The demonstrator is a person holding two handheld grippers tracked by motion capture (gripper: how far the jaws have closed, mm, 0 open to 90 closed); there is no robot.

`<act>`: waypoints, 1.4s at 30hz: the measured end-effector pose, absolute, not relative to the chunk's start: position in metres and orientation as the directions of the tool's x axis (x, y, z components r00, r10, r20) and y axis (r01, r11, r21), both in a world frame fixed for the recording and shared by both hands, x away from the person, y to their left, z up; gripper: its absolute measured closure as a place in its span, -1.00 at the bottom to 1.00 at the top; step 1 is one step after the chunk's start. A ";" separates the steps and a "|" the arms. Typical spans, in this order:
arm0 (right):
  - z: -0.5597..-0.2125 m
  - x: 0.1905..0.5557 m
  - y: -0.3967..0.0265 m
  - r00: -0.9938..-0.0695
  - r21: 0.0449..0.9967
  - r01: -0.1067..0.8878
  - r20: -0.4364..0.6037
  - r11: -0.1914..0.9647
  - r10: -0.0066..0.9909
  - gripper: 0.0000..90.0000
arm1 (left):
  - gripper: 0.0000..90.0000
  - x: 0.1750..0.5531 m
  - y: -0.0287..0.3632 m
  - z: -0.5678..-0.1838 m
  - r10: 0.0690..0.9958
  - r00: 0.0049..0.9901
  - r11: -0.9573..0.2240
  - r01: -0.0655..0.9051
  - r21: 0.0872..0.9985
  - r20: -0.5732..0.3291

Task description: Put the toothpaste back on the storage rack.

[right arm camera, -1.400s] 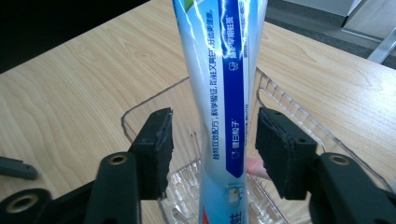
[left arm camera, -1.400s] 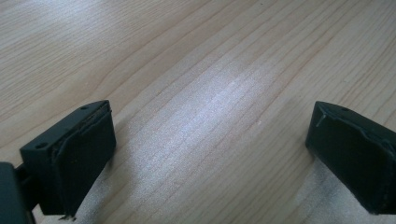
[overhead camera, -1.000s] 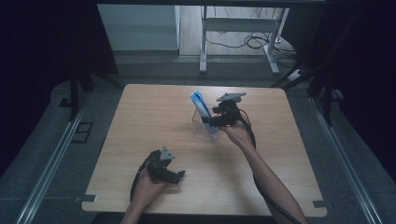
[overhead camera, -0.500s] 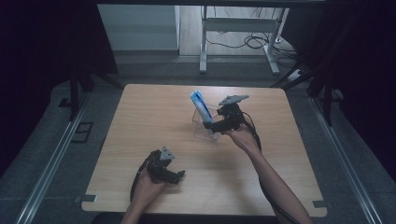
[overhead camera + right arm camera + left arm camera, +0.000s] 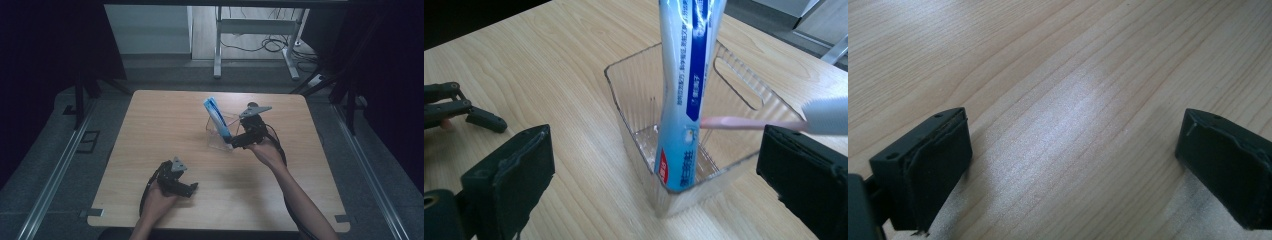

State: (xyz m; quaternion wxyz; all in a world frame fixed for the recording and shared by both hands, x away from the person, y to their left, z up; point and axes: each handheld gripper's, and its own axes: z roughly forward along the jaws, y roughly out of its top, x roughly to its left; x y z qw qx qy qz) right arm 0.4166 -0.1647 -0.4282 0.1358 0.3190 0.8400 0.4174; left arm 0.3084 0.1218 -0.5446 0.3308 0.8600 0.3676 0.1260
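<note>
Wooden table [image 5: 150, 130]: bears everything listed.

Clear plastic bin [image 5: 634, 95]: 1 unit, upright, just ahead of the right gripper [image 5: 234, 144], off its jaw tips.

Toothpaste tube [image 5: 686, 100]: 1, blue and white, standing cap-down inside the bin, leaning on the near wall, directly in front of the right gripper and free of both pads.

Toothbrush [image 5: 769, 122]: 1, pink handle, lying across the bin's rim above the right gripper's right-hand jaw.

Right gripper: jaws spread wide, having just been opening, nothing between them.

Left gripper [image 5: 192, 188]: jaws wide apart over bare table, holding nothing, well apart from the bin.
</note>
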 end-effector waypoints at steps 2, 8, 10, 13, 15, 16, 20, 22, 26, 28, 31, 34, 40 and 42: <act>-0.429 0.415 -0.168 -0.757 0.788 0.425 0.041 0.445 0.652 -0.98 | -0.97 0.308 0.122 -0.545 0.715 0.698 -0.511 0.549 0.662 -0.027; -0.431 0.409 -0.176 -0.753 0.787 0.429 0.040 0.443 0.657 -0.99 | -0.97 0.309 0.122 -0.545 0.714 0.700 -0.513 0.547 0.662 -0.025; -0.432 0.407 -0.179 -0.752 0.784 0.431 0.039 0.446 0.658 -1.00 | -0.97 0.308 0.122 -0.545 0.715 0.698 -0.511 0.548 0.662 -0.026; -0.433 0.405 -0.181 -0.753 0.782 0.430 0.035 0.450 0.657 -1.00 | -0.97 0.308 0.122 -0.545 0.715 0.698 -0.511 0.548 0.662 -0.026; -0.435 0.401 -0.185 -0.752 0.778 0.430 0.027 0.459 0.659 -1.00 | -0.97 0.308 0.122 -0.545 0.715 0.698 -0.511 0.548 0.663 -0.026; -0.435 0.401 -0.185 -0.752 0.778 0.430 0.027 0.459 0.659 -1.00 | -0.97 0.308 0.122 -0.545 0.715 0.698 -0.511 0.548 0.663 -0.026; -0.438 0.395 -0.191 -0.749 0.772 0.433 0.020 0.466 0.662 -1.00 | -0.96 0.308 0.122 -0.545 0.716 0.698 -0.509 0.549 0.663 -0.028; -0.439 0.394 -0.193 -0.747 0.771 0.435 0.021 0.465 0.664 -1.00 | -0.96 0.308 0.122 -0.545 0.716 0.697 -0.509 0.550 0.662 -0.028; -0.442 0.388 -0.200 -0.742 0.770 0.441 0.022 0.462 0.670 -1.00 | -0.96 0.308 0.122 -0.545 0.716 0.698 -0.510 0.549 0.662 -0.028; -0.443 0.386 -0.203 -0.739 0.770 0.443 0.023 0.459 0.674 -1.00 | -0.96 0.308 0.122 -0.545 0.715 0.698 -0.511 0.549 0.661 -0.027; -0.444 0.383 -0.207 -0.735 0.768 0.446 0.022 0.459 0.678 -1.00 | -0.96 0.309 0.122 -0.545 0.713 0.700 -0.514 0.546 0.662 -0.023; -0.446 0.380 -0.211 -0.732 0.765 0.449 0.019 0.462 0.681 -0.99 | -0.96 0.309 0.122 -0.545 0.713 0.700 -0.514 0.546 0.661 -0.024; -0.451 0.373 -0.220 -0.726 0.761 0.455 0.018 0.462 0.687 -0.99 | -0.96 0.309 0.122 -0.545 0.714 0.700 -0.512 0.545 0.664 -0.024; -0.453 0.371 -0.223 -0.723 0.760 0.459 0.018 0.460 0.691 -0.99 | -0.96 0.309 0.122 -0.545 0.714 0.699 -0.511 0.546 0.664 -0.024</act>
